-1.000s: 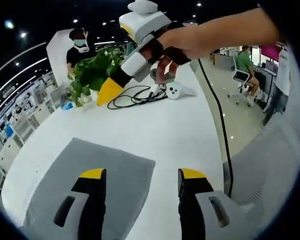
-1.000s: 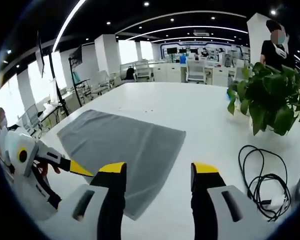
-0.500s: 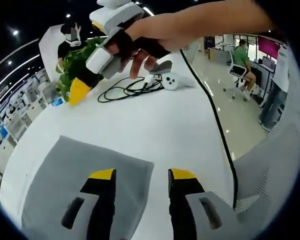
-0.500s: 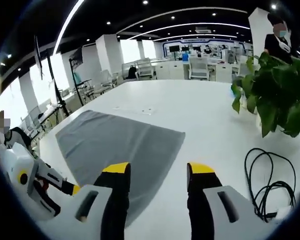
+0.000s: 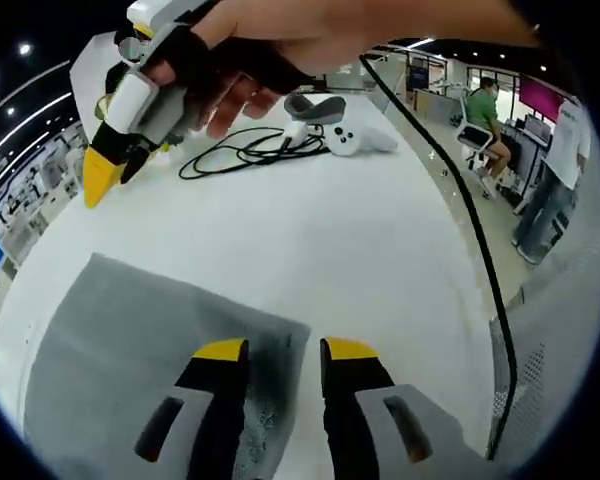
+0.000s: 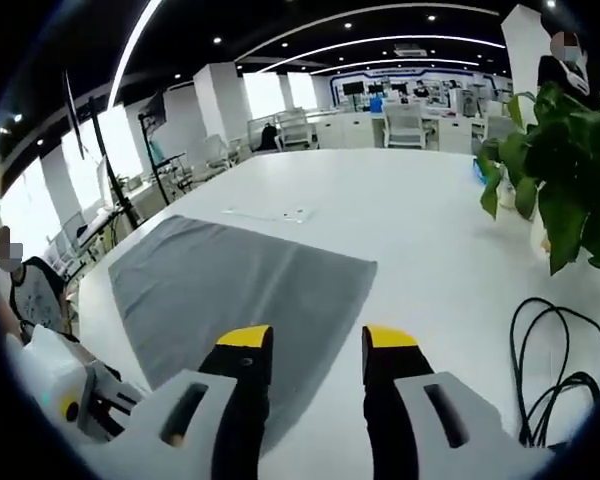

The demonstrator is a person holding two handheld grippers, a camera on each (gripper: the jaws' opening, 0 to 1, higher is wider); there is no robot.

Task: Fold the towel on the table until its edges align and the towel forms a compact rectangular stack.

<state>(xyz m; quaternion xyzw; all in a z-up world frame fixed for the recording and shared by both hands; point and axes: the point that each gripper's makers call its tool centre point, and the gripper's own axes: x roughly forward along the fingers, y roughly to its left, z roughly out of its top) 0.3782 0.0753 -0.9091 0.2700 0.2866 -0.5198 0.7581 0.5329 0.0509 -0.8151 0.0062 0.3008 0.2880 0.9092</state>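
Observation:
A grey towel (image 5: 130,330) lies flat on the white table (image 5: 360,240). My left gripper (image 5: 283,350) hovers low over the towel's near right corner, its yellow-tipped jaws a narrow gap apart with the corner between them. In the left gripper view a hand holds my right gripper (image 5: 100,178) above the table at upper left, yellow tips pointing down. In the right gripper view the towel (image 6: 230,290) spreads ahead. My right gripper (image 6: 317,340) is open over its near edge. The left gripper's white body (image 6: 75,405) shows at lower left.
A coiled black cable (image 5: 245,160), a white controller (image 5: 355,140) and a grey headset (image 5: 315,105) lie at the table's far end. A leafy plant (image 6: 570,170) stands to the right. The table edge (image 5: 460,300) runs close on the right, with a seated person (image 5: 490,110) beyond.
Both grippers' jaws have narrowed. My left gripper has come down onto the towel's corner. My right gripper has swung left and lower toward the towel's far side.

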